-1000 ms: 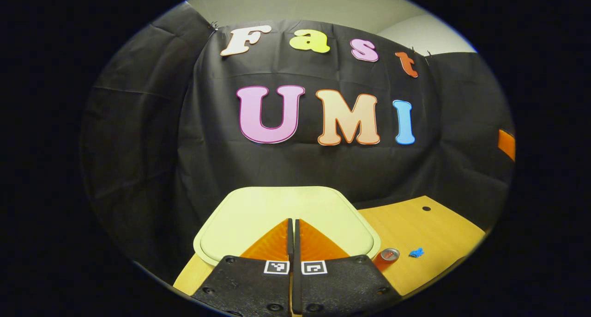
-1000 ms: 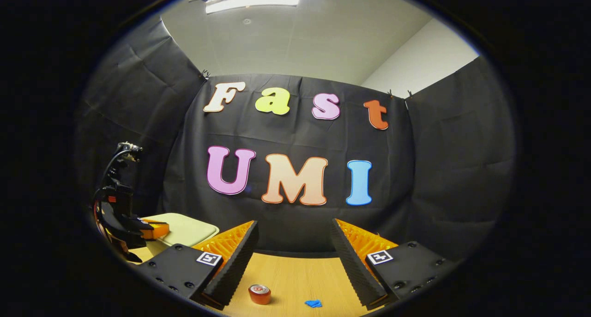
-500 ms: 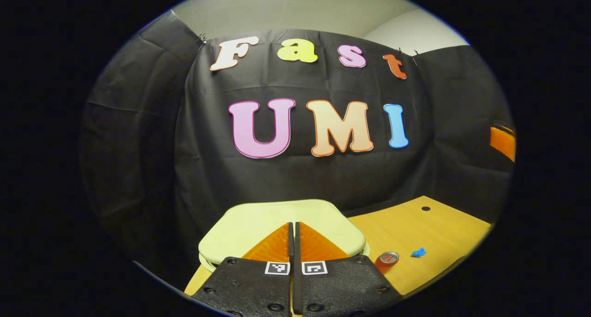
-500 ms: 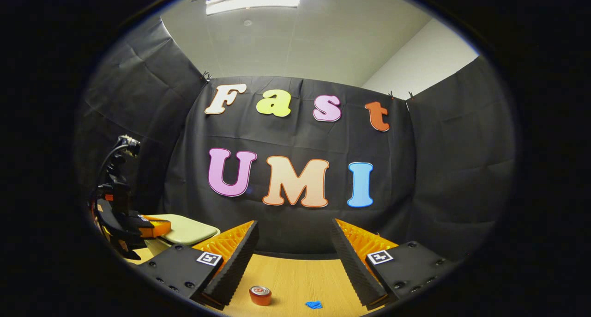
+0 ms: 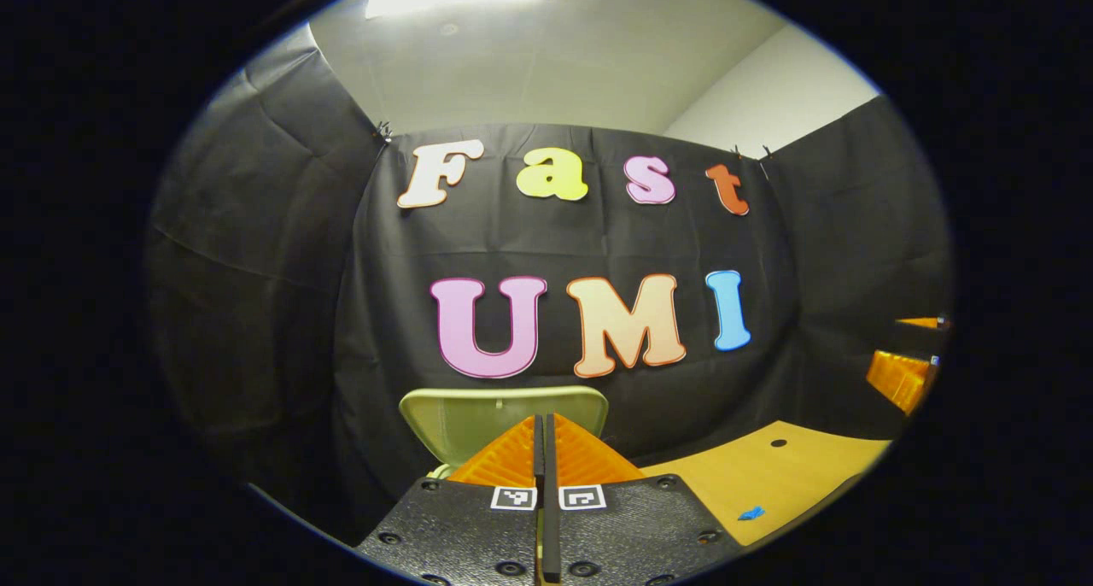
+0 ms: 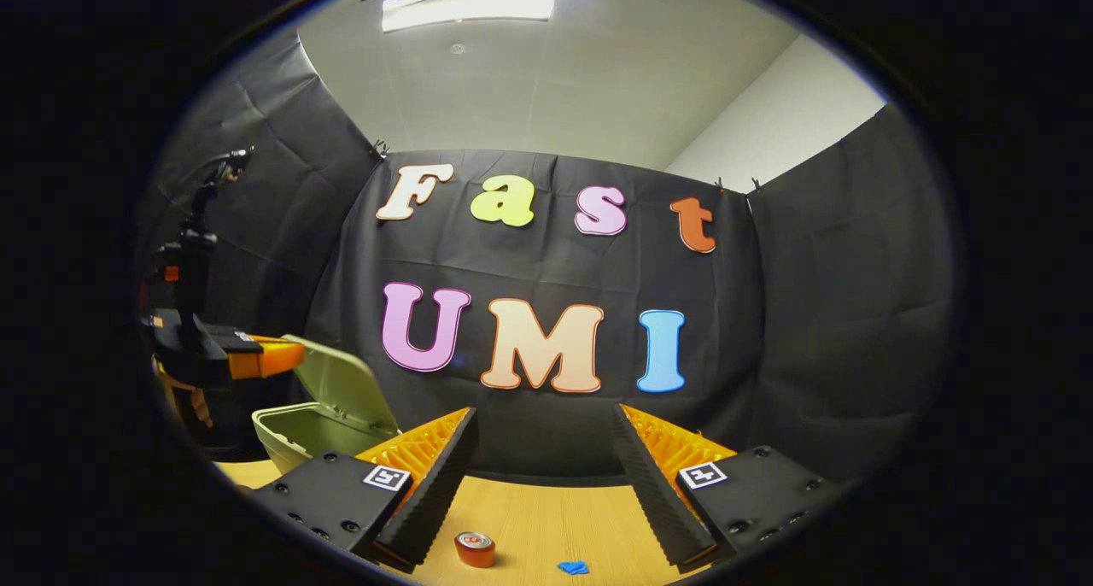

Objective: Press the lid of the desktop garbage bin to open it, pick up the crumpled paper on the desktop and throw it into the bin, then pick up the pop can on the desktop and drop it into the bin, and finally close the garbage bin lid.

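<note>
The pale green bin (image 6: 295, 432) stands at the table's left with its lid (image 6: 341, 385) tilted up and open. My left gripper (image 6: 265, 357) hovers shut above the bin's opening, not touching it. In the left gripper view the raised lid (image 5: 465, 419) stands just beyond my shut left gripper (image 5: 543, 418). My right gripper (image 6: 544, 415) is open and holds nothing, above the table. Below it stands the red pop can (image 6: 475, 548), upright, with the small blue crumpled paper (image 6: 573, 567) to its right. The paper (image 5: 751, 512) also lies right of my left gripper.
The wooden table (image 6: 546, 509) runs to the black cloth wall behind. A small dark hole (image 5: 778, 442) marks the table top near the far edge. The right gripper (image 5: 903, 374) shows at the right edge of the left gripper view.
The bin lid has swung from flat and closed to standing open. My left gripper, still shut, has risen off the lid. The right gripper has hardly moved.
</note>
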